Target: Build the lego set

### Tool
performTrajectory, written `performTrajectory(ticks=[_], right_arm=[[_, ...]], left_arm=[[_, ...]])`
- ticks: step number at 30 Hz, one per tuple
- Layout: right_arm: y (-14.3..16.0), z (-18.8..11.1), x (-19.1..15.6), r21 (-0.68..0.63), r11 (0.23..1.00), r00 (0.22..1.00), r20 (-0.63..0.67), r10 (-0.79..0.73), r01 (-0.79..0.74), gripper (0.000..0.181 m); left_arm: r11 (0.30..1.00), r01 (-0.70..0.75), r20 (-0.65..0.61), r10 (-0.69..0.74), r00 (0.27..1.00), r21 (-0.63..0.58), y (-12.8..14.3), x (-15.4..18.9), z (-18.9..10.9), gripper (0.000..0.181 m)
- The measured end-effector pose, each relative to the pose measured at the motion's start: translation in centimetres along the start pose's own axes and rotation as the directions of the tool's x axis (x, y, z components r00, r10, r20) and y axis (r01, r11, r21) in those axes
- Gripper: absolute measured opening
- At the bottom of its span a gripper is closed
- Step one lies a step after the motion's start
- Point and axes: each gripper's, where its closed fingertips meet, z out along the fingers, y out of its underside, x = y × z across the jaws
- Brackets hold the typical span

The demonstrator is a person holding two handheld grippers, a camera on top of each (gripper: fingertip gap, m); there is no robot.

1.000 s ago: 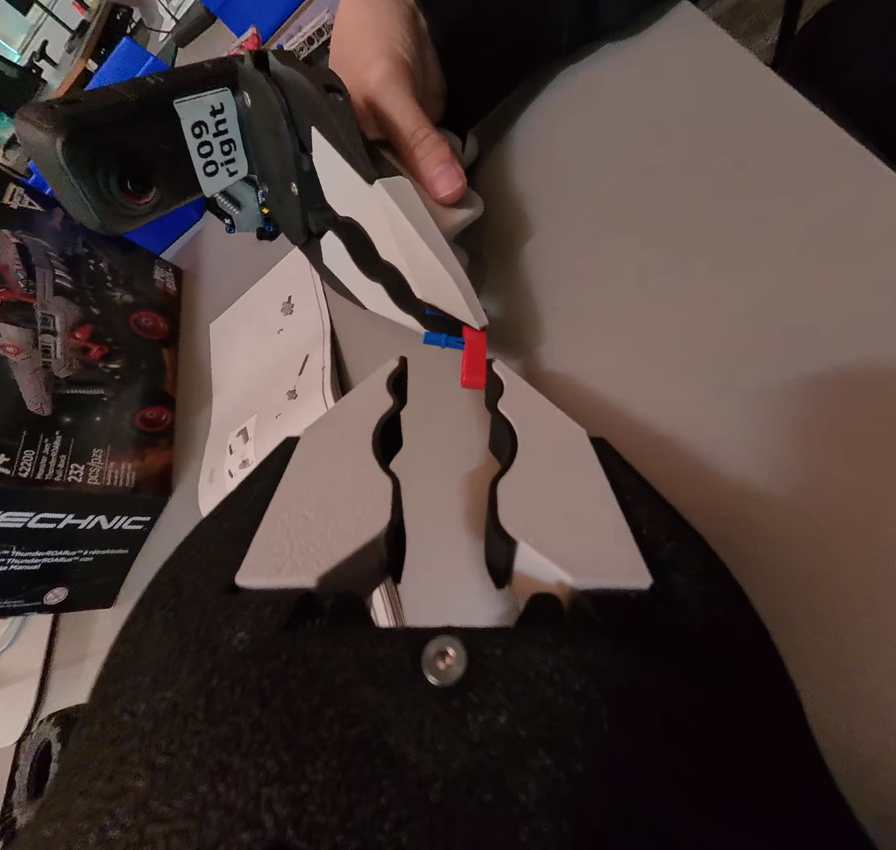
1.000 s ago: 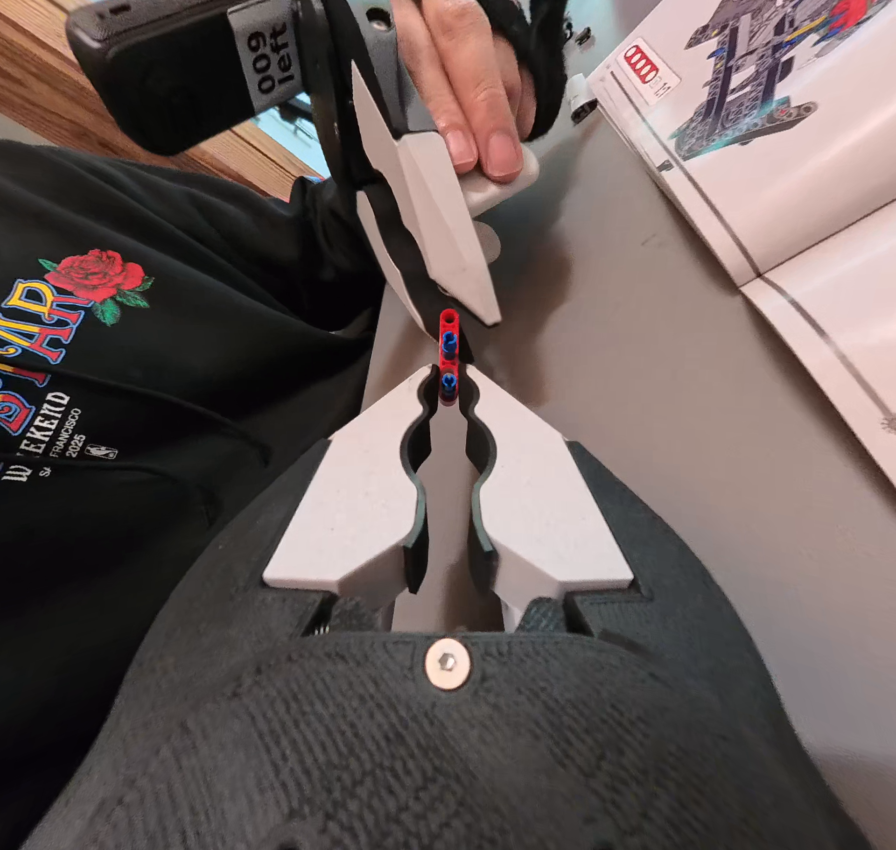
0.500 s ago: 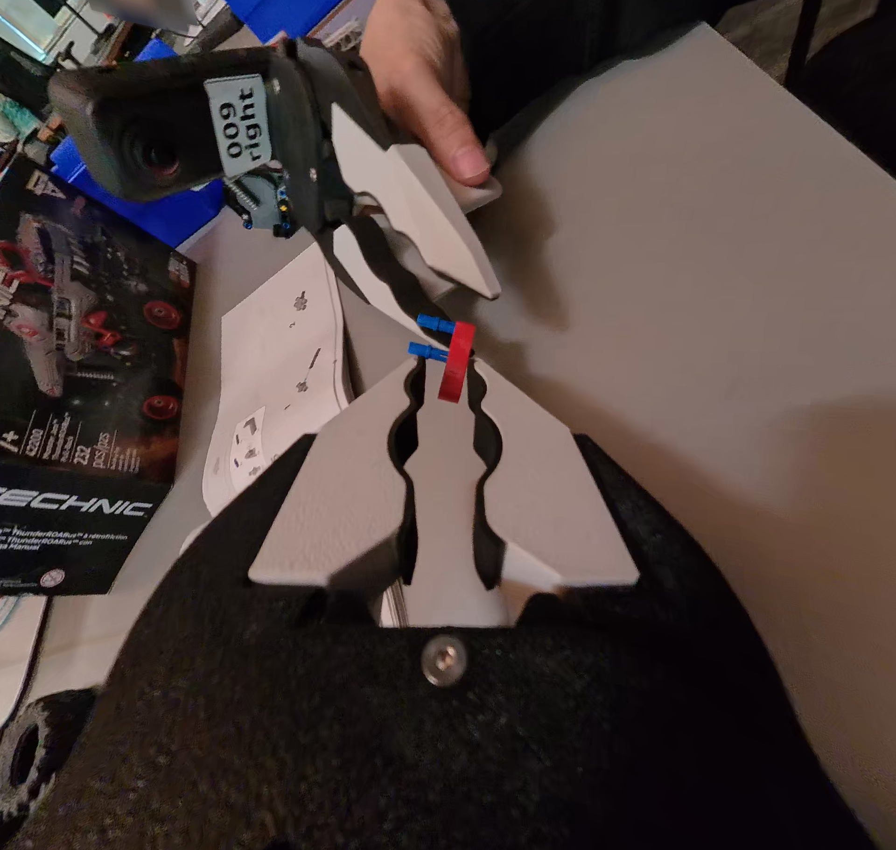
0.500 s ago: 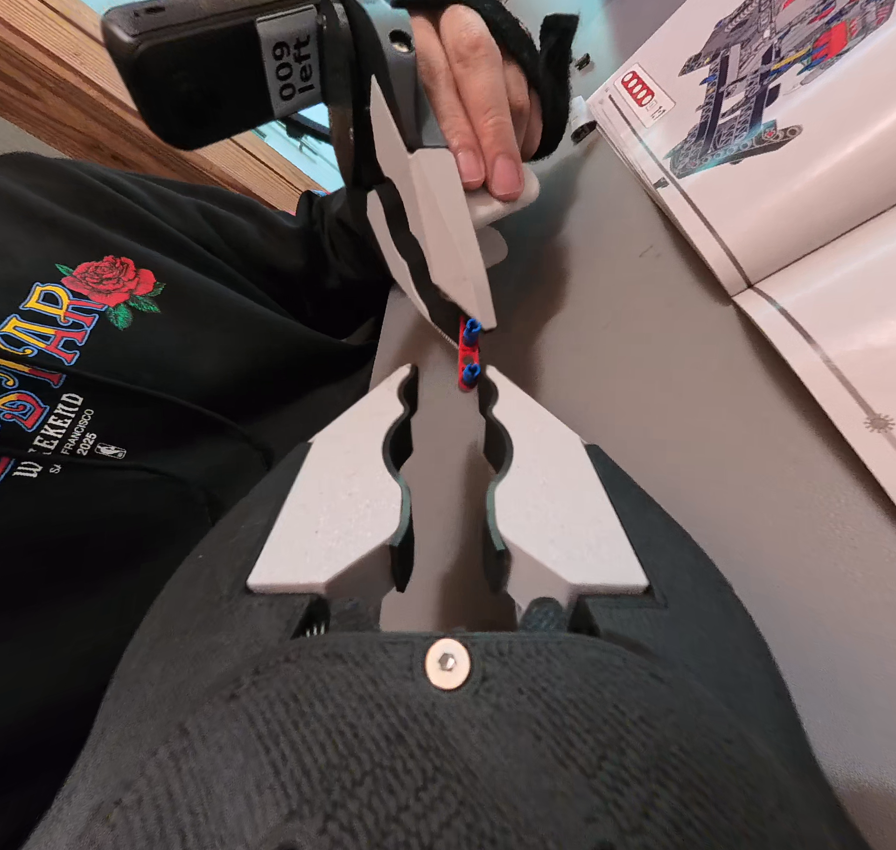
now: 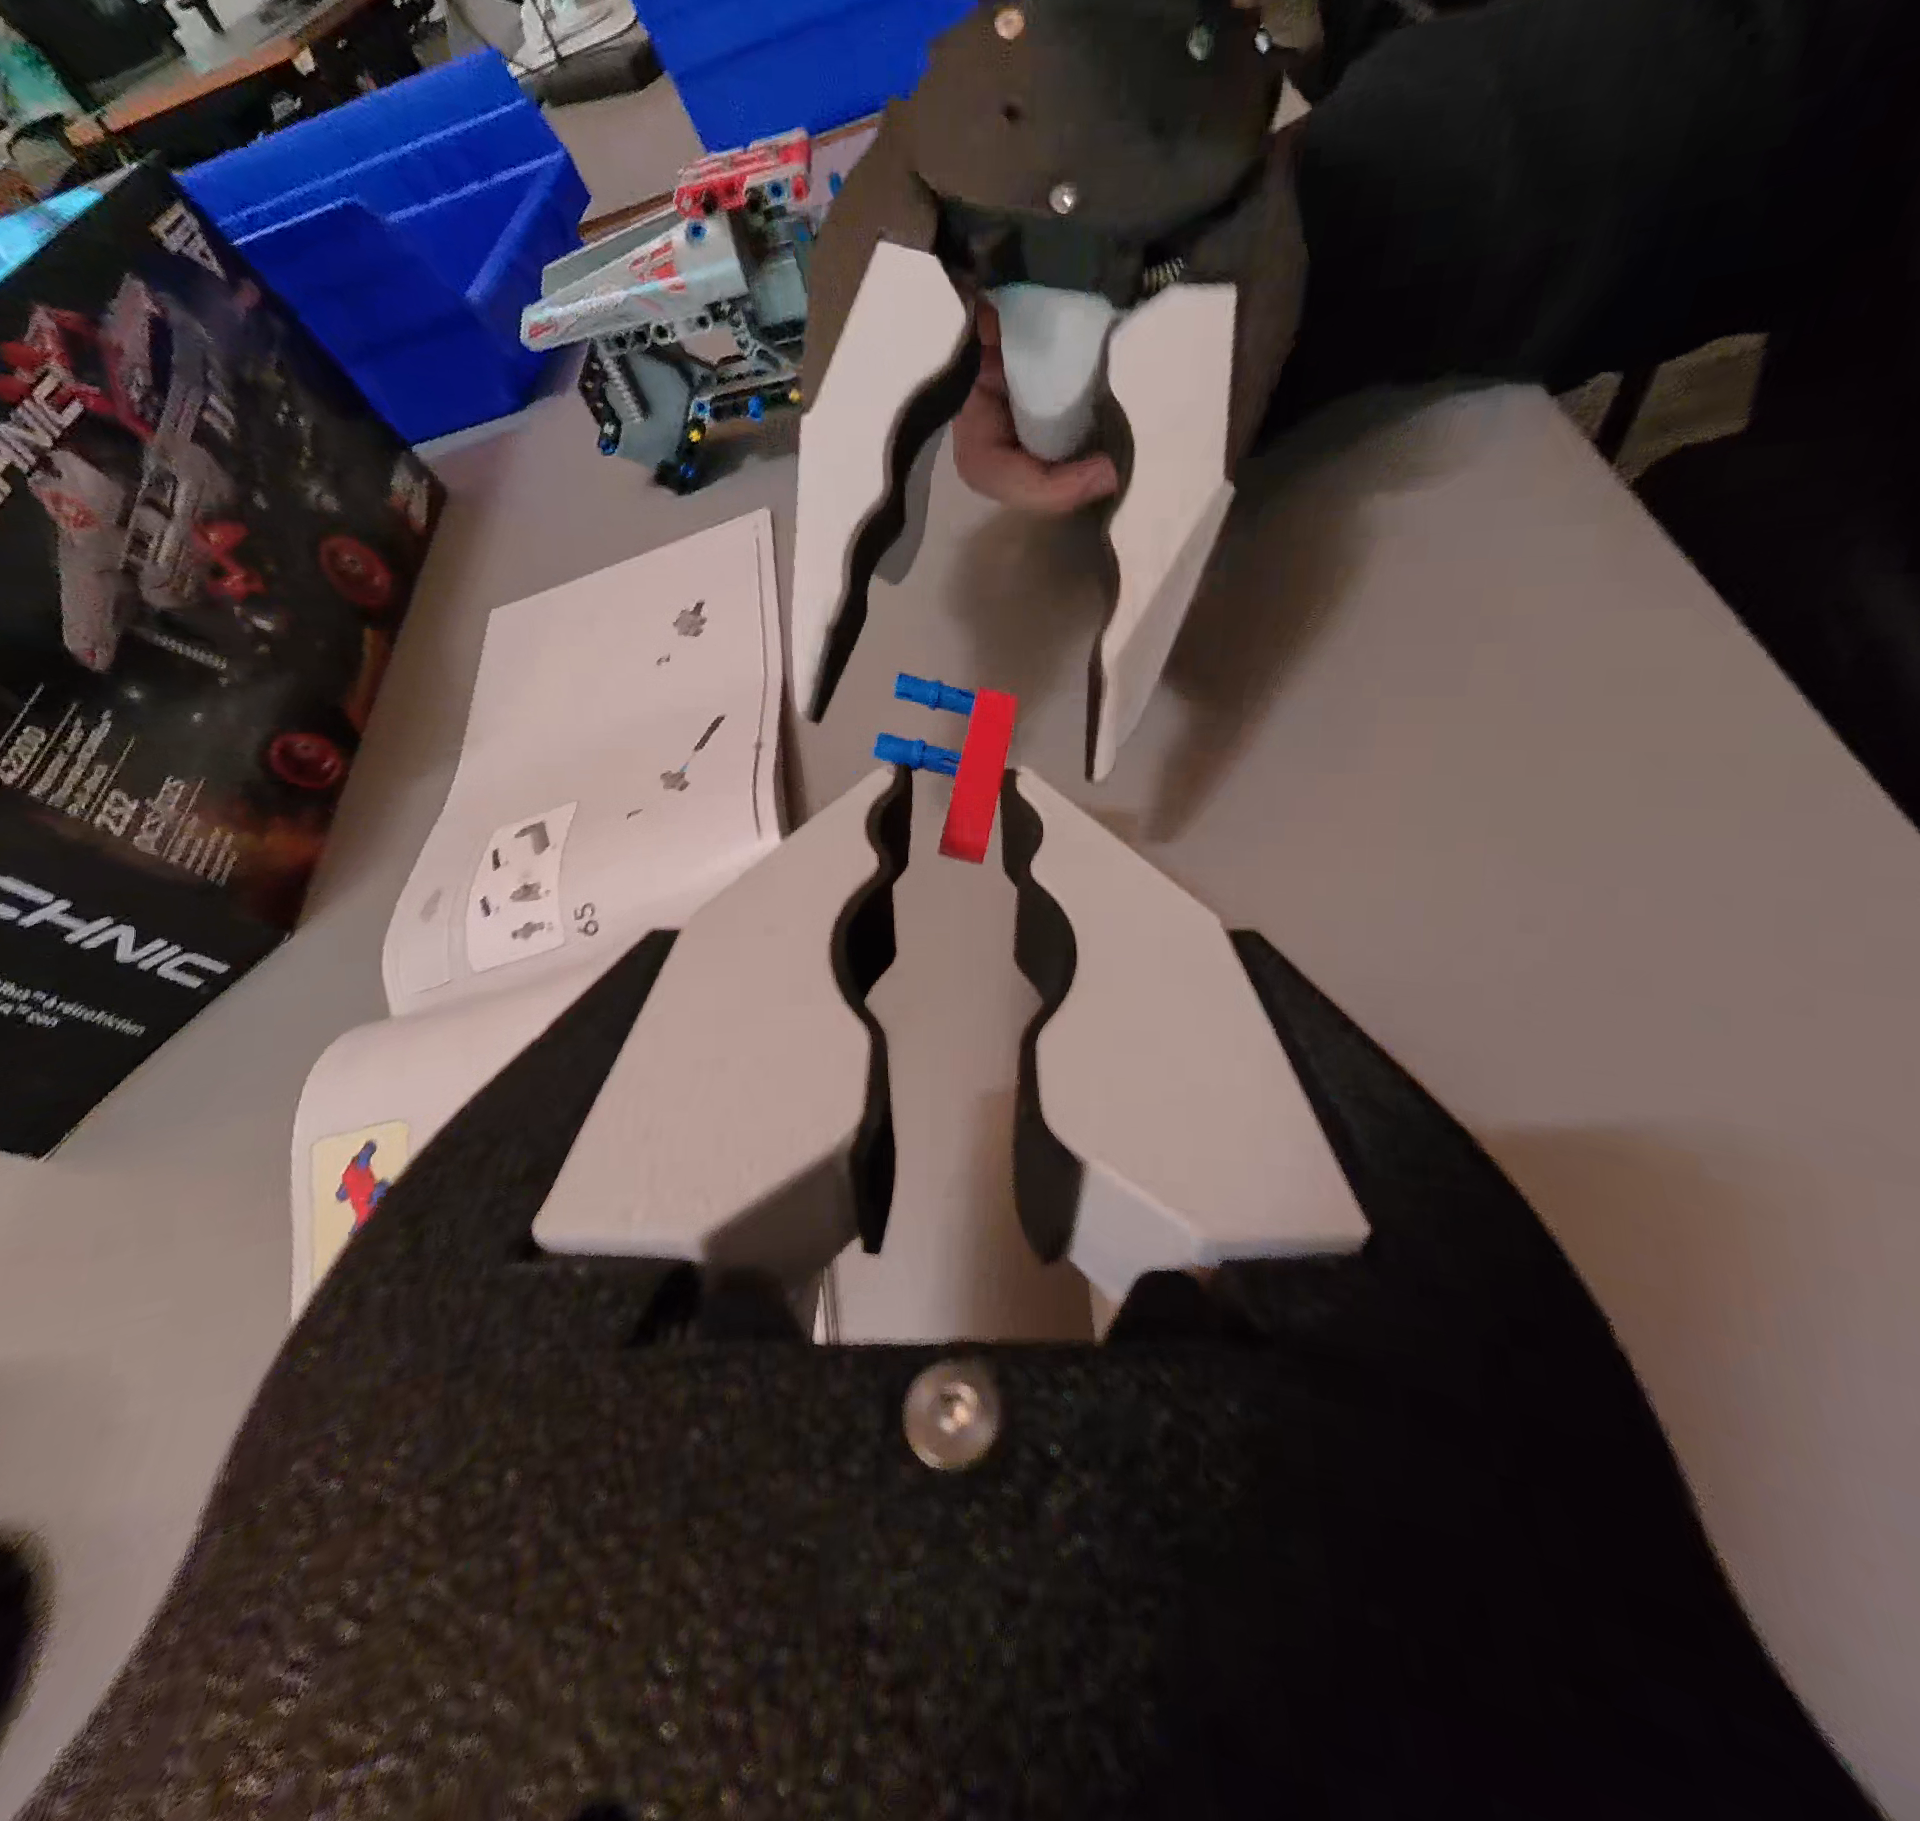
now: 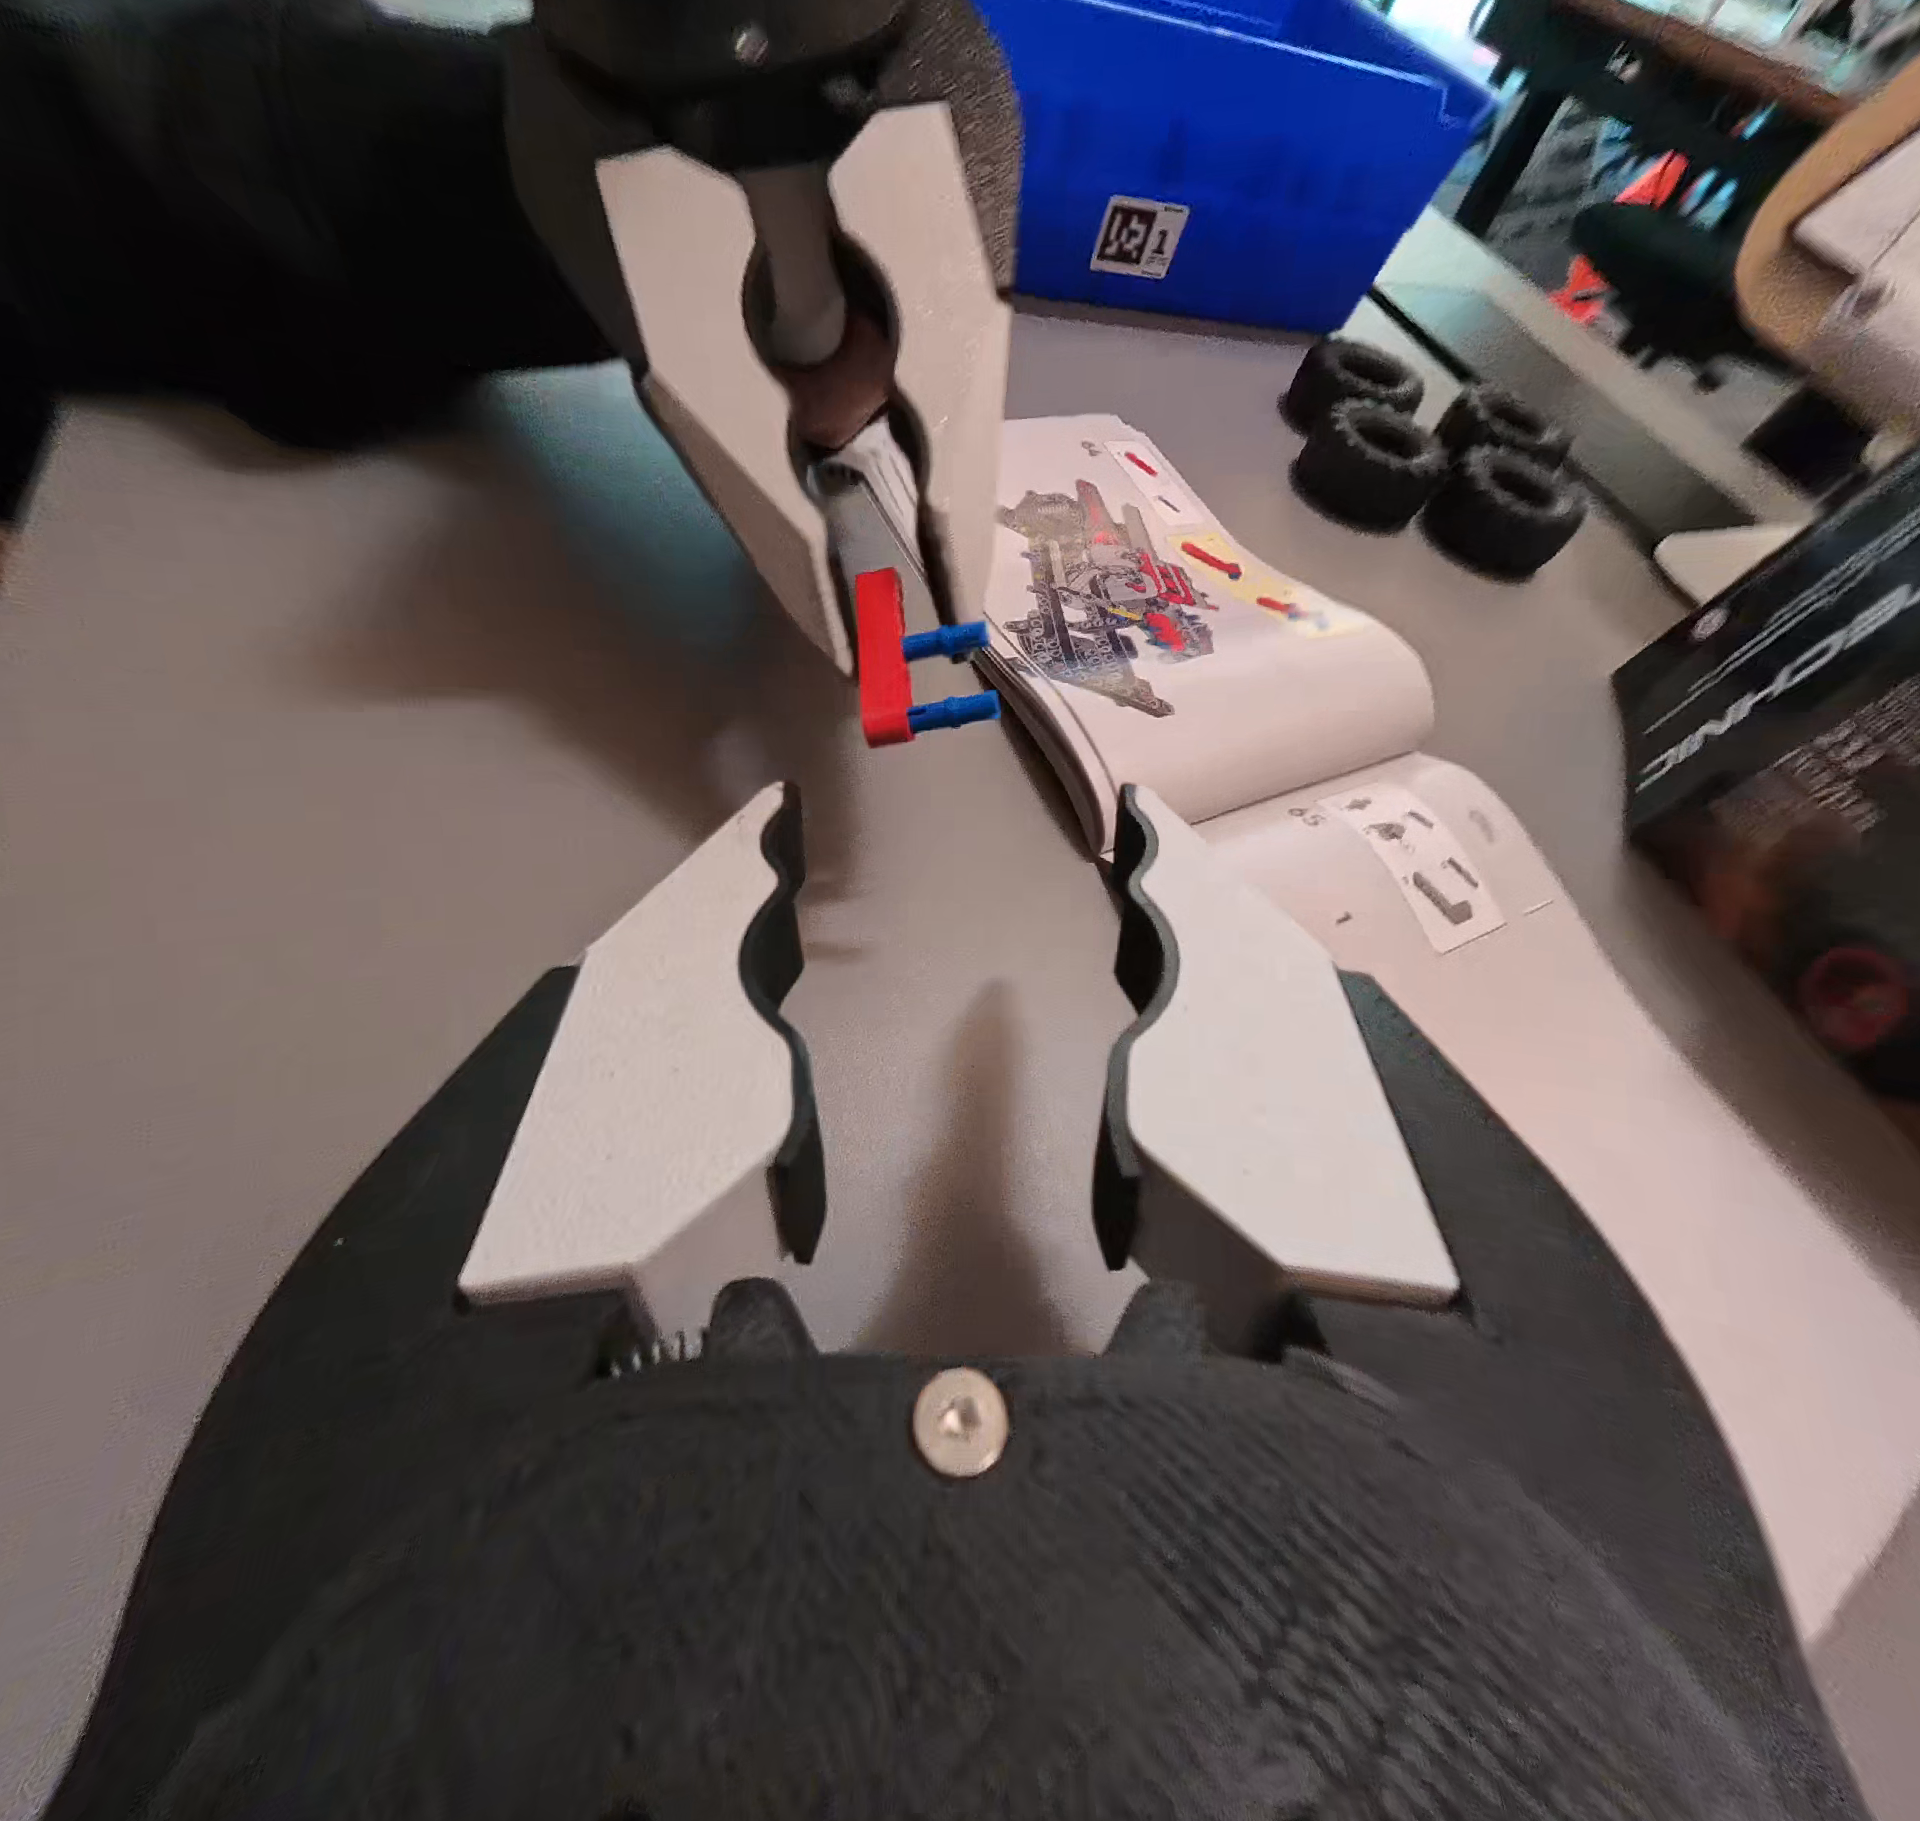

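Note:
A short red beam (image 5: 977, 784) with two blue pins (image 5: 930, 693) sticking out of one side is pinched at the tips of my left gripper (image 5: 953, 779), a little above the grey table (image 5: 1455, 836). My right gripper (image 5: 961, 732) faces it from beyond, its jaws wide open and empty. In the right wrist view the red beam (image 6: 883, 659) and blue pins (image 6: 945, 641) hang at the tips of the left gripper (image 6: 904, 639), and the right gripper (image 6: 956, 795) sits open just short of them, not touching.
An open instruction booklet (image 5: 623, 732) lies beside the grippers; it also shows in the right wrist view (image 6: 1195, 649). A partly built grey and red model (image 5: 686, 317), blue bins (image 5: 395, 213), the set's black box (image 5: 156, 628) and several black tyres (image 6: 1434, 462) stand around. My left and right fingertips are right by each other.
The right gripper let go of the red beam, opened wide and drew back. The left gripper closed on the beam and now holds it alone.

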Motion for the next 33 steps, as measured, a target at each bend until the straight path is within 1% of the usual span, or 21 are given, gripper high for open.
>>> performTrajectory(ticks=[1,2,4,7,9,12,17,19,20,21,26,33], right_arm=[[-0.1,0.1,-0.4,0.001,0.998,0.998,-0.023,-0.066,0.066,0.059],[-0.3,0.1,-0.6,0.011,0.992,0.991,-0.050,-0.123,0.123,0.057],[-0.5,0.2,-0.8,0.021,0.981,0.978,-0.083,-0.190,0.192,0.056],[-0.6,0.2,-0.9,0.029,0.978,0.976,-0.079,-0.205,0.208,0.047],[-1.1,-0.1,-0.7,0.065,0.972,0.971,-0.097,-0.220,0.227,0.037],[-1.3,-0.3,-1.1,0.094,0.960,0.963,-0.083,-0.257,0.265,0.024],[-1.2,-0.2,-0.9,0.089,0.957,0.959,-0.087,-0.270,0.278,0.024],[-1.0,-0.2,-0.4,0.076,0.954,0.953,-0.119,-0.279,0.289,0.031],[-1.0,-0.2,-0.5,0.074,0.954,0.953,-0.111,-0.281,0.290,0.029],[-1.0,-0.2,-0.6,0.076,0.955,0.955,-0.101,-0.279,0.287,0.024],[-1.2,-0.4,-0.7,0.096,0.955,0.958,-0.084,-0.273,0.281,0.023],[-1.0,-0.3,-0.9,0.087,0.948,0.951,-0.078,-0.299,0.305,0.023]], left_arm=[[1.000,-0.007,-0.009,0.007,1.000,0.000,-0.2,0.3,0.1,0.014],[1.000,-0.023,-0.010,0.023,1.000,-0.005,-0.2,0.4,0.2,0.014],[0.998,-0.065,-0.001,0.065,0.998,-0.021,-0.2,0.6,0.4,0.014],[0.994,-0.101,0.000,0.101,0.995,-0.032,-0.2,1.0,0.8,0.015],[0.993,-0.112,0.011,0.113,0.994,-0.035,-0.2,0.9,1.0,0.015],[0.992,-0.126,0.026,0.126,0.992,-0.031,-0.2,0.8,1.1,0.014],[0.988,-0.148,0.051,0.150,0.987,-0.035,-0.2,0.5,1.1,0.014],[0.987,-0.159,0.055,0.160,0.986,-0.035,-0.2,0.5,1.1,0.014],[0.985,-0.166,0.063,0.168,0.984,-0.036,-0.3,0.4,1.1,0.014],[0.984,-0.177,0.070,0.179,0.981,-0.034,-0.3,0.4,1.0,0.014],[0.983,-0.184,0.063,0.185,0.981,-0.021,-0.5,0.5,1.0,0.014],[0.980,-0.193,0.082,0.196,0.977,-0.049,-0.1,0.2,1.0,0.027]])
